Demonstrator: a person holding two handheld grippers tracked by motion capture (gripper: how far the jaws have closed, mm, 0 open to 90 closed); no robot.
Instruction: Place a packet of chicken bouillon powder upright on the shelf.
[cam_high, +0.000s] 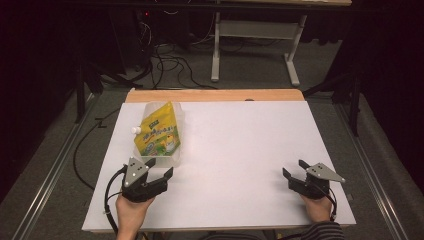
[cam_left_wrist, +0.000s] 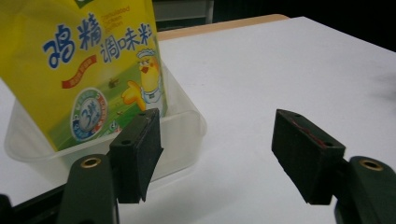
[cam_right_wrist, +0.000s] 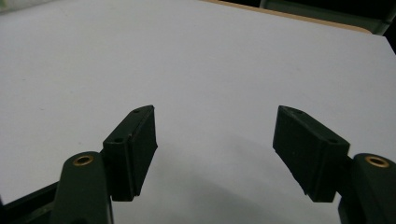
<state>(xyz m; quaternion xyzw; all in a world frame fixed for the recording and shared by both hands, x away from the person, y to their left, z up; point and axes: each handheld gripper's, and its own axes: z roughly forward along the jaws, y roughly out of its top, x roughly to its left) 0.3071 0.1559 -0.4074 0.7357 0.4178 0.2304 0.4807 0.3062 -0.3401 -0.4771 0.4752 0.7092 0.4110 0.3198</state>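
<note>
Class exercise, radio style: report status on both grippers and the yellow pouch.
Left gripper open beside clear tub. Right gripper open, idle. Yellow pouch in tub. Path clear.

light: bright on white table (cam_high: 240, 150), dark surround | shadows: soft | focus: near fingers (cam_right_wrist: 135, 149) slightly blurred

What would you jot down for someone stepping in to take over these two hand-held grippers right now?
Left hand-held gripper: jaws open, nothing between them, close to the near side of the clear plastic tub, not touching it as far as I can tell.
Right hand-held gripper: jaws open, empty, over bare white table near the right edge.
Things: the yellow seasoning pouch leans in the tub, its white cap sticking out to the left.
Done: nothing gripped yet.
Left: probably take hold of the pouch or tub with the left hand-held gripper; the right one is far from both.
</note>
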